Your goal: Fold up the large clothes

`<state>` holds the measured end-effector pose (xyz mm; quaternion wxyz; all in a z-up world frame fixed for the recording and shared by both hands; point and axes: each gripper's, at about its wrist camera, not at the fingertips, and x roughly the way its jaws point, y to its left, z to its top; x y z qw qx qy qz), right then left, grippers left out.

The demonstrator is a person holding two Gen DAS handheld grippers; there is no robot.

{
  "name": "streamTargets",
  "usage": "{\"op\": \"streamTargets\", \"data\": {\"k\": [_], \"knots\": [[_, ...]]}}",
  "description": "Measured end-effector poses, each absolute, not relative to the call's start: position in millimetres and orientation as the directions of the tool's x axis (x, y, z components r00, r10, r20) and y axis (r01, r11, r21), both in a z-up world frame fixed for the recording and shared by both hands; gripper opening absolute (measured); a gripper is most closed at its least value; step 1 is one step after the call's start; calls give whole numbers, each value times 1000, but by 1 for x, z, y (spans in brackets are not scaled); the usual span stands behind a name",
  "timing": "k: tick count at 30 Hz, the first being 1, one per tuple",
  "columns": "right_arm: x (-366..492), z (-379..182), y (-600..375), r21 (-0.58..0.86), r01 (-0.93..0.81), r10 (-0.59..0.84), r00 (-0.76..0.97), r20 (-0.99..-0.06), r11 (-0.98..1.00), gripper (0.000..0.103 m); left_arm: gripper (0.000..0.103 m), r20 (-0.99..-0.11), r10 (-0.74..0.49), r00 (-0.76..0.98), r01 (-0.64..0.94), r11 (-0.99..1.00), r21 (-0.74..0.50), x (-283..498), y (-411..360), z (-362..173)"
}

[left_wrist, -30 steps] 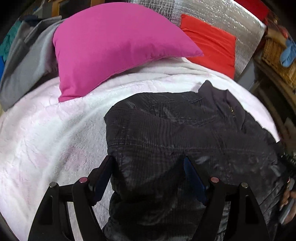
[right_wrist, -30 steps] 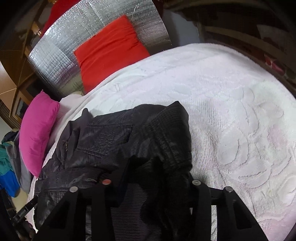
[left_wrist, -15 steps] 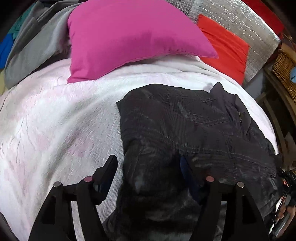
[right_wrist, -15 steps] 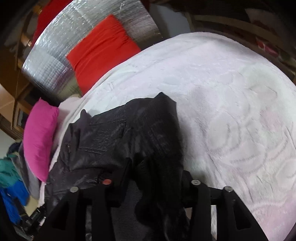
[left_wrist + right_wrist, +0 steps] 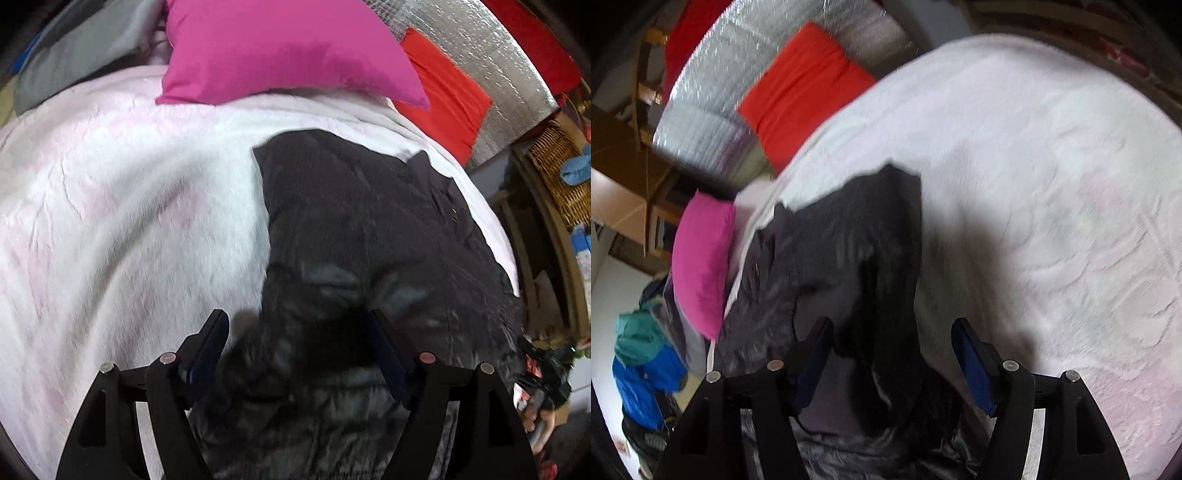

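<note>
One dark jacket (image 5: 369, 229) is spread across the white bed (image 5: 110, 206), partly folded, a flap doubled over at its right edge. It is judged soft, bulky and rather slick, so hems or seamed edges should be taken hold of, not the smooth middle. Behind it, a silver padded panel (image 5: 701, 129), a pink cushion (image 5: 280, 48) and a red cushion (image 5: 801, 88) are seen well apart from the fabric; nothing is found in the way. The left gripper (image 5: 299, 332) is held wide open over the cloth, gripping nothing. The right gripper (image 5: 892, 343) has just been opening, with the flap lying loose between its fingers.
</note>
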<state>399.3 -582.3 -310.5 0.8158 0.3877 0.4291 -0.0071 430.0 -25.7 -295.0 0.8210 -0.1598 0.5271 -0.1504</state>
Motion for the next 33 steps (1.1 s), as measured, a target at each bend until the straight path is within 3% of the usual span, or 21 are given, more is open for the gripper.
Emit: {"op": "streamTargets", "data": {"k": [3, 4, 8, 11, 15, 17, 23, 26, 33], "knots": [[401, -321, -572, 637, 319, 365, 607, -706, 701, 71, 75, -807, -436, 398, 99, 895, -435, 421, -24, -295], [400, -320, -568, 630, 307, 363, 608, -706, 713, 71, 70, -809, -430, 402, 104, 899, -426, 419, -24, -295], [393, -307, -552, 562, 293, 291, 624, -725, 773, 52, 50, -812, -410, 415, 101, 908, -407, 411, -18, -294], [387, -294, -540, 531, 264, 261, 646, -717, 805, 38, 44, -806, -398, 438, 123, 915, -385, 407, -19, -288], [375, -281, -535, 517, 252, 231, 679, -697, 818, 37, 44, -806, -396, 441, 131, 916, -379, 409, -18, -289], [380, -292, -535, 499, 282, 219, 650, -728, 820, 37, 51, -815, -392, 426, 119, 918, -379, 414, -19, -295], [377, -300, -543, 552, 301, 269, 634, -725, 778, 43, 56, -825, -373, 424, 119, 926, -358, 415, -22, -298], [366, -296, -547, 547, 311, 266, 626, -733, 777, 66, 61, -828, -367, 424, 111, 928, -355, 410, -18, -296], [339, -300, -576, 619, 350, 267, 677, -686, 703, 73, 73, -835, -344, 430, 116, 938, -326, 397, -19, -293]]}}
